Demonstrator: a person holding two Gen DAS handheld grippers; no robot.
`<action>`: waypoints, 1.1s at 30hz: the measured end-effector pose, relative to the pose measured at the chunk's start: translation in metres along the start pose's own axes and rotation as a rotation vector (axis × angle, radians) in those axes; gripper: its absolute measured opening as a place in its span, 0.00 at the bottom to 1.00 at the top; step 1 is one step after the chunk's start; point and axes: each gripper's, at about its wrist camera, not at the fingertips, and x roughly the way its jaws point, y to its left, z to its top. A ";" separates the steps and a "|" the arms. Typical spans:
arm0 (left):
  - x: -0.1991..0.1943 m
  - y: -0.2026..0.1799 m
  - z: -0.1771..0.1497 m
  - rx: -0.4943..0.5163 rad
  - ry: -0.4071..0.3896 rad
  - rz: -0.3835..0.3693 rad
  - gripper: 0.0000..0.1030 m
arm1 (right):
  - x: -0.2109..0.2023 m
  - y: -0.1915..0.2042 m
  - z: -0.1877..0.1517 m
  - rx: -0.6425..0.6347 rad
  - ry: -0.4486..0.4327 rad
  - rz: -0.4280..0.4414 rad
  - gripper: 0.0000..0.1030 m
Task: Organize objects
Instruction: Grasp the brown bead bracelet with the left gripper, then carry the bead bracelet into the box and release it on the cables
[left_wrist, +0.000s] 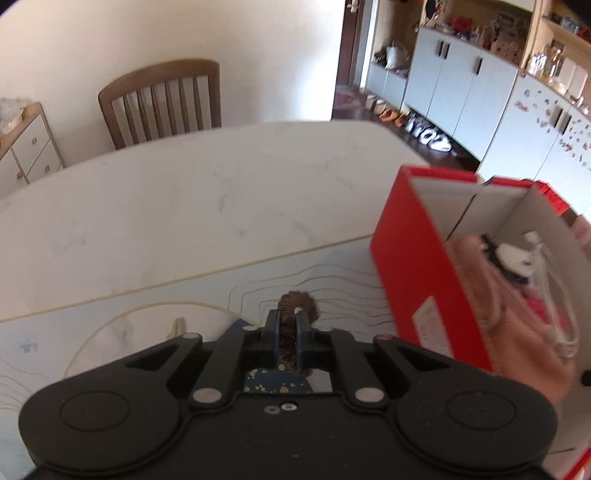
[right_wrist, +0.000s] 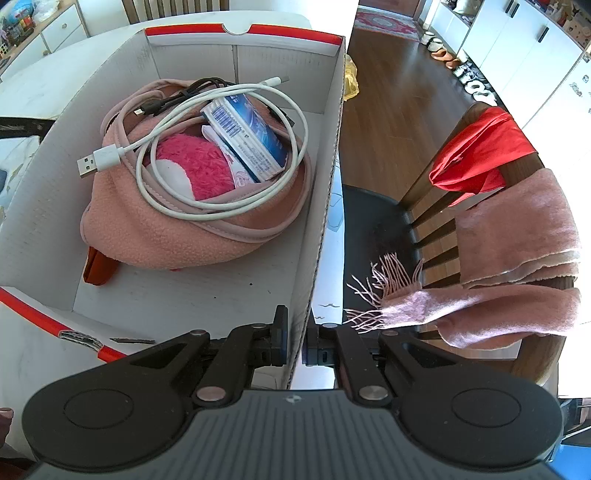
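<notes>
The left claw (left_wrist: 289, 325) is closed tight on a brown coiled hair tie (left_wrist: 297, 304), which is pinched between its two dark blue pads and pokes out past their tips, above the pale patterned mat (left_wrist: 110, 332) that covers the near part of the white counter (left_wrist: 184, 206). To the right of the hair tie stands the red shoebox (left_wrist: 417, 266), open at the top, its white inside showing. The right claw (right_wrist: 293, 339) is clamped on the right-hand wall of that shoebox (right_wrist: 325, 206), one pad inside the box and the other outside, with the cardboard edge squeezed between them. Inside the shoebox lies a pink fleece hat (right_wrist: 177, 236), sitting toward the far half of the floor, and nested in it are a bright pink fluffy thing (right_wrist: 192, 166), a blue and white packet (right_wrist: 247, 136), a looped white USB cable (right_wrist: 221, 206) and a black cable (right_wrist: 173, 99). A small red item (right_wrist: 98, 269) peeks out from under the hat's near-left side. To the right of the shoebox, off the counter, a wooden chair (right_wrist: 436, 177) carries a red cloth (right_wrist: 476, 155) and a pink fringed scarf (right_wrist: 509, 258) over its back
</notes>
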 end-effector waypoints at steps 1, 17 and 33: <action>-0.006 -0.001 0.001 0.005 -0.009 -0.002 0.06 | 0.001 0.000 0.000 -0.001 0.000 0.001 0.06; -0.087 -0.026 0.016 0.087 -0.103 -0.097 0.06 | 0.002 -0.001 -0.001 -0.009 -0.011 0.012 0.06; -0.099 -0.114 0.029 0.193 -0.150 -0.292 0.06 | 0.002 -0.003 -0.001 0.000 -0.016 0.015 0.06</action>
